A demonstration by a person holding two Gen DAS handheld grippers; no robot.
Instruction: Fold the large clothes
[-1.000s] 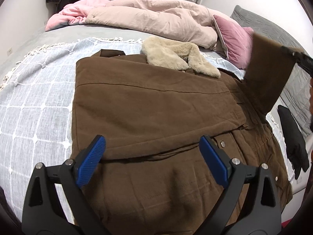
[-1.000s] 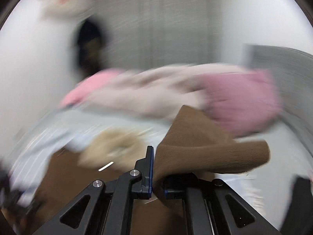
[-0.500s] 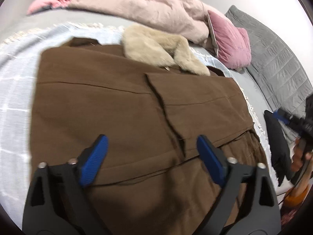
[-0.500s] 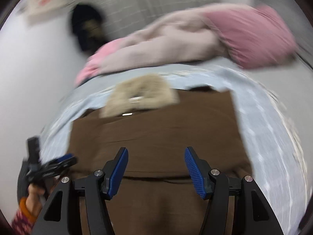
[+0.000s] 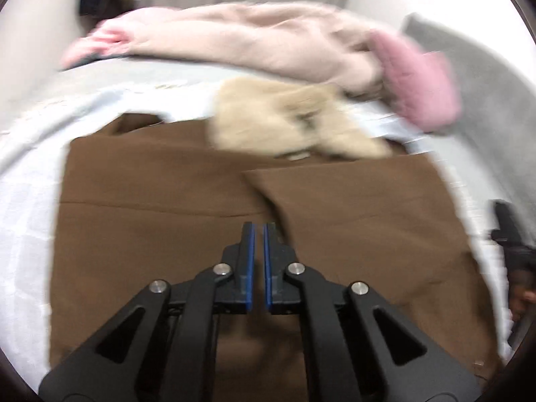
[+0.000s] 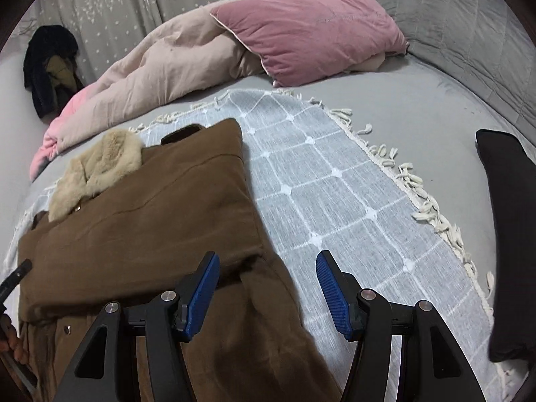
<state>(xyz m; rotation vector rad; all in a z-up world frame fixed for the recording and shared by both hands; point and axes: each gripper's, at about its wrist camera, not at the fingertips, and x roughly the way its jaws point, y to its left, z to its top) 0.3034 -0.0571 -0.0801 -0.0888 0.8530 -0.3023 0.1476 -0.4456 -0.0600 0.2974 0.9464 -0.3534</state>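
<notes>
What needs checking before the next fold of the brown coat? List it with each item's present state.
1. Both sleeves folded across the brown coat: ok.
2. Right gripper jaws open and empty: ok.
3. Left gripper free of fabric: jaws nearly together, nothing visible between them; ok.
4. Fur collar lying flat at the top: ok.
5. Coat within the white grid blanket: cannot tell, hem out of view.
6. Left wrist view sharp enough to aim: not ok, blurred.

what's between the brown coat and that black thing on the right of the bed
In the right wrist view, only the pale checked blanket with its tasselled fringe and a strip of grey bedsheet lie between the brown coat and the black item.
</notes>
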